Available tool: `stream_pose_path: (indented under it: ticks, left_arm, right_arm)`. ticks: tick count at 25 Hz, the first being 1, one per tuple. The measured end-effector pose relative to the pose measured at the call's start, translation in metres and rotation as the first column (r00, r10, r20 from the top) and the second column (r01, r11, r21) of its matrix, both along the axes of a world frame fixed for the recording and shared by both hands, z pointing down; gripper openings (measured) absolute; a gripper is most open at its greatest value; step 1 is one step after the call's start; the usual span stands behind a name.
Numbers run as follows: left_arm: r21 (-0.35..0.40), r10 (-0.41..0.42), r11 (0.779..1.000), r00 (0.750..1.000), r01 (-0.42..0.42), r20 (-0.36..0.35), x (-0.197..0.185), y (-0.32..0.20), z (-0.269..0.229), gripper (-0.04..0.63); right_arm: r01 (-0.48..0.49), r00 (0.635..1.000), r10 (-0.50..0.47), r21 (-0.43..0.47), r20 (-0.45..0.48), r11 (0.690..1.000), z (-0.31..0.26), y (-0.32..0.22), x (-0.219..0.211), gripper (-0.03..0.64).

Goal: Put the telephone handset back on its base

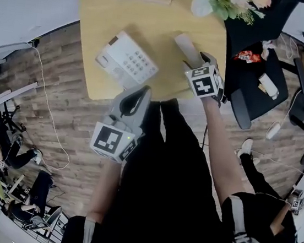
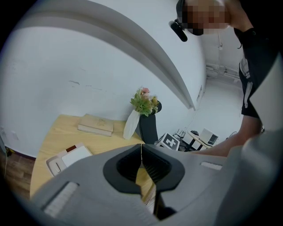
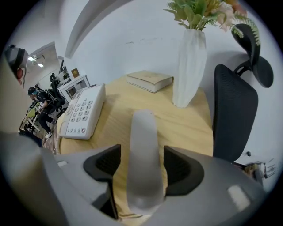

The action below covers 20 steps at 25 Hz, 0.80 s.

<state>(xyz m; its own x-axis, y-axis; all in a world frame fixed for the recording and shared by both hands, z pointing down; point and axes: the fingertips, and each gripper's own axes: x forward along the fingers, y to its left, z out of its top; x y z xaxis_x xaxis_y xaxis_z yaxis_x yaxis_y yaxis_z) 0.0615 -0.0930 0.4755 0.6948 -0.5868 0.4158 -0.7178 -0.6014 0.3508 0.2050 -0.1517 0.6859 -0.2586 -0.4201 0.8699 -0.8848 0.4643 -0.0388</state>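
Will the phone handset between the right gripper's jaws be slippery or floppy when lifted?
The handset looks smooth, rounded hard plastic: probably stiff, somewhat slippery. Long and narrow, so it may tilt if the right gripper grips it off-centre.

- An office is shown, enclosed by plain white walls (image 2: 66, 66) and laid with a wood-plank floor (image 1: 68, 124).
- A desk telephone (image 1: 128, 60), a closed book (image 3: 149, 80) and a white vase (image 3: 190, 66) of flowers are set out on a light wooden table (image 1: 100, 6).
- A black mesh office chair (image 3: 234, 119) is placed just beside the table.
- Further desks (image 2: 201, 137) loaded with equipment are seen beyond.
- People (image 1: 14, 155) are seated at the room's edge.
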Motion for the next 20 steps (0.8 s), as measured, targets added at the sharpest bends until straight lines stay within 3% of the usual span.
stream_pose_path:
  ticks: [20]
  left_arm:
    - [-0.011,0.008,1.000,1.000,-0.008,-0.021,-0.007,-0.016,-0.002,0.012]
  right_arm:
    - [-0.075,0.995,0.064,-0.160,-0.075,0.984,0.027,0.001,0.009,0.295]
